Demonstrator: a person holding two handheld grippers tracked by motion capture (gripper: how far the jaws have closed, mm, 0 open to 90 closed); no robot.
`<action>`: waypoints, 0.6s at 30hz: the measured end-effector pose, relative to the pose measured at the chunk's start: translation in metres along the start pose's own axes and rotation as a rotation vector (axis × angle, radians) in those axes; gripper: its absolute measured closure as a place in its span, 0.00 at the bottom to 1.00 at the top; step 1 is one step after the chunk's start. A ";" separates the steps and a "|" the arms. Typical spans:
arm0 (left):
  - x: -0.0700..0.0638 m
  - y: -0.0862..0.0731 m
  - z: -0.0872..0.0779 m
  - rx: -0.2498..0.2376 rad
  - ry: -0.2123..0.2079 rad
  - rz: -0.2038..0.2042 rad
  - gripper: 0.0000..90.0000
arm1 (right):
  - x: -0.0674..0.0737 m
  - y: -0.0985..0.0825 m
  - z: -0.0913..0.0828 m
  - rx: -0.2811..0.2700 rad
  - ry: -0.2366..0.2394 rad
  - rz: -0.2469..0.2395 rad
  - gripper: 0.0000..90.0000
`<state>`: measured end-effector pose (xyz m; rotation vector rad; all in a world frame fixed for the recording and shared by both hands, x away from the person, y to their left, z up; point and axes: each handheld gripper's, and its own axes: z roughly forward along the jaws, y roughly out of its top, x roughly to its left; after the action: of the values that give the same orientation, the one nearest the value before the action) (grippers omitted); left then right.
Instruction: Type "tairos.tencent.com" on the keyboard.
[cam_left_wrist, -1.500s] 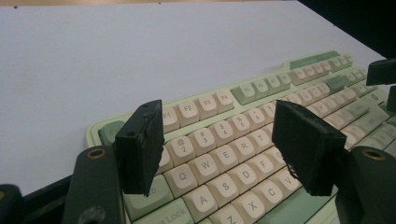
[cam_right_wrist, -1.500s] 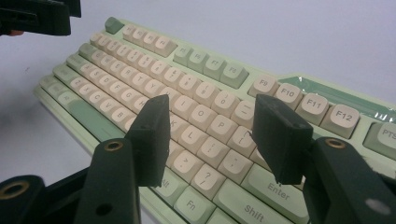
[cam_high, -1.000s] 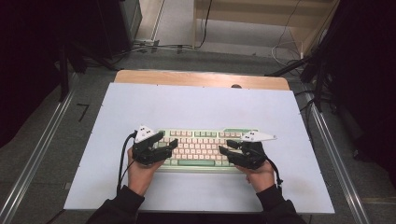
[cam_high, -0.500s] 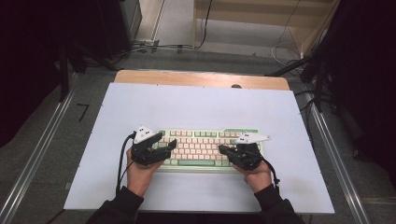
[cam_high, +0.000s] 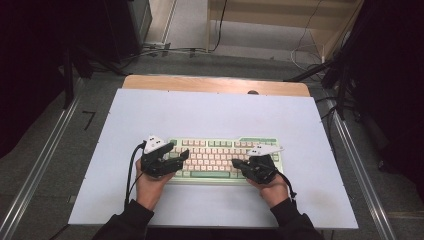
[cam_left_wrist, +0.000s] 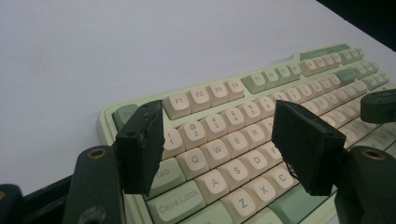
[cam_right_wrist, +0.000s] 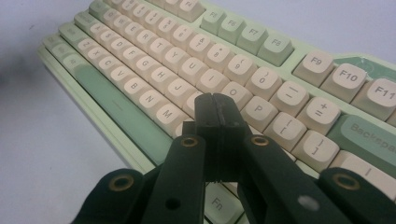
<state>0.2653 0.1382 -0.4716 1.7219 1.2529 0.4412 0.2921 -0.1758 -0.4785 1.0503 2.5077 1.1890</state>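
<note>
From the high view, I see a pale green and cream keyboard lying flat near the front edge of a white surface. My left tongs hang over its left end, and my right tongs over its right half, each held in one hand.

In the left gripper view, the left tongs stand apart with nothing between them, poised above the letter keys near Q, W and A on the keyboard. The pads touch no key that I can make out.

In the right gripper view, the right tongs are pressed together into a single blunt tip, empty, resting over or just above the keys beside P and M on the keyboard; whether the tip touches a key I cannot tell.

I judge the keyboard rigid, moderately heavy for its size, and smooth plastic, so likely to slide on the surface. The keycaps give under light pressure and could pop off if pried. To lift it I would grip the short end edges of the case, never the keys.
</note>
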 end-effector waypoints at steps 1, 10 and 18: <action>0.000 0.000 0.000 0.000 0.002 0.001 0.39 | 0.000 0.000 0.001 0.004 0.002 0.001 0.97; 0.001 0.000 0.001 0.000 0.004 0.000 0.39 | -0.002 -0.003 0.004 0.027 -0.011 -0.003 0.97; 0.001 0.000 0.000 0.000 0.004 -0.002 0.39 | -0.002 -0.005 0.004 0.034 -0.011 0.000 0.97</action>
<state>0.2660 0.1391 -0.4723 1.7205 1.2579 0.4429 0.2926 -0.1764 -0.4848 1.0619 2.5281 1.1418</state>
